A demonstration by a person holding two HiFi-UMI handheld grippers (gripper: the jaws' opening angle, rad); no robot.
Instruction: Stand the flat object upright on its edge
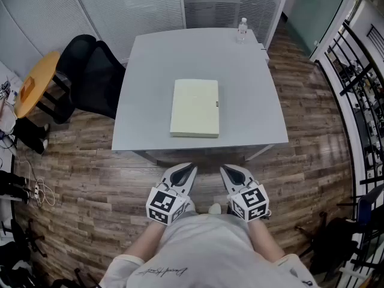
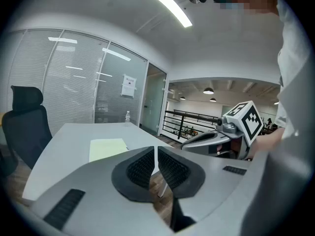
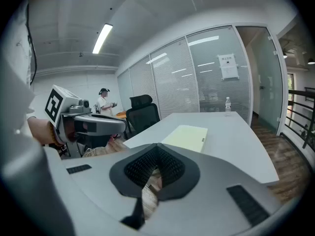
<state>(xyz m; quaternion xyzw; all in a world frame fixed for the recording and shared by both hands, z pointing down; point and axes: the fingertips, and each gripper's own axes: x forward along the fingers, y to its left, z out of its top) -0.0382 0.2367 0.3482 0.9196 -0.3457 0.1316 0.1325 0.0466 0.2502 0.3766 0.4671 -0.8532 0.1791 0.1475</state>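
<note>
Table (image 1: 252, 101): grey, on wood floor (image 1: 90, 179); water bottle (image 1: 242, 30) at far edge.
Pale yellow book (image 1: 195, 108): flat, mid-table, untouched.
Left gripper (image 1: 190, 167): jaws almost touching, empty.
Right gripper (image 1: 224, 168): jaws together, empty.

A light grey shirt (image 1: 207, 248) is worn by the person (a line of dark script (image 1: 163, 272) is printed across its front, too small to be read). Pale grey, pointed shells are seen on the left gripper (image 1: 191, 166) and the right gripper (image 1: 222, 168). Black ribbed pads (image 2: 141, 168) are set into them, and a white cube (image 1: 163, 205) with black square markers is mounted on each.
</note>
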